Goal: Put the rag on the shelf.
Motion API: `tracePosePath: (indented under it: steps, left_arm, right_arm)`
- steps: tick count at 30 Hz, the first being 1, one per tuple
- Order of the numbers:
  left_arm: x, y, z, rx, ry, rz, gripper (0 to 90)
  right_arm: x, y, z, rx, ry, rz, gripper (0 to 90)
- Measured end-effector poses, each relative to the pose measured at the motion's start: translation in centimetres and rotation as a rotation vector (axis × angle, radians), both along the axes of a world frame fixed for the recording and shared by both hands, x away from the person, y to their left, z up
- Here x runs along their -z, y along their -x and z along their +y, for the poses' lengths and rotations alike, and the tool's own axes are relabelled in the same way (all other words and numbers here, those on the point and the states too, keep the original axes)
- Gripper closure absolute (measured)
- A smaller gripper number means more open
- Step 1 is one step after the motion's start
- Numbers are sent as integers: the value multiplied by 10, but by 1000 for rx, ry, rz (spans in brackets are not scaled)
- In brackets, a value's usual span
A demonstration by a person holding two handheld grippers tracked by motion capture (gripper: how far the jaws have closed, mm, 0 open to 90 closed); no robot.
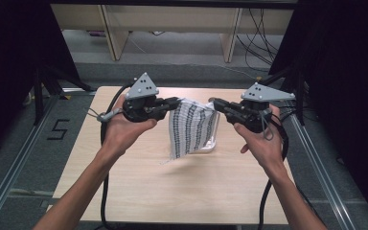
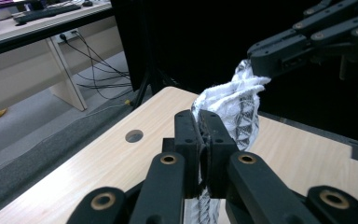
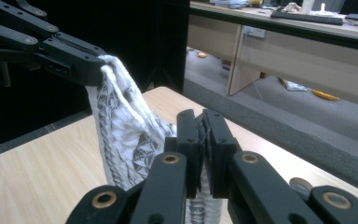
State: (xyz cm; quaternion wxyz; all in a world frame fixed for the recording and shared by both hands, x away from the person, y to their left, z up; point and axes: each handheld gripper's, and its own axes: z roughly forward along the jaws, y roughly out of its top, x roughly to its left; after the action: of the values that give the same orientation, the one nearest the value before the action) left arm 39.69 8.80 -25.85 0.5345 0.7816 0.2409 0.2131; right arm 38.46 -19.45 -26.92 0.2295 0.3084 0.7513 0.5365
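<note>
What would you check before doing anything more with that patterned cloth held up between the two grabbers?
1. Left gripper shut on the cloth's top edge: ok.
2. Right gripper shut on the other top corner: ok.
3. Cloth hanging between them, lower edge off the wooden table: ok.
4. Cloth spread flat: not ok, it sags and bunches.
5. Something pale on the table behind the cloth; what it is: cannot tell.
</note>
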Motion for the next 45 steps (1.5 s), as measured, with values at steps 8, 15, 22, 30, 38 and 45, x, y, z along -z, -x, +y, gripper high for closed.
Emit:
tracePosePath:
  steps: [8, 15, 22, 30, 38, 45]
  left_arm:
    - [-6, -23, -6, -35, 11, 23, 863]
    - [-8, -48, -10, -80, 33, 40, 862]
    - [-13, -68, -8, -123, 69, 45, 861]
    - [-8, -91, -9, -175, 102, 55, 857]
    - [7, -115, -13, -228, 131, 96, 855]
    - [25, -133, -17, -256, 123, 148, 852]
  right_arm:
    - [-3, -21, -1, 43, -1, -10, 869]
    - [-12, -43, 2, 50, -25, 10, 868]
    - [-19, -64, 5, 72, -37, 25, 867]
    - [-17, -92, 9, 100, -60, 60, 865]
    - [-6, -113, 11, 116, -64, 83, 862]
    - [12, -138, 10, 167, -66, 159, 856]
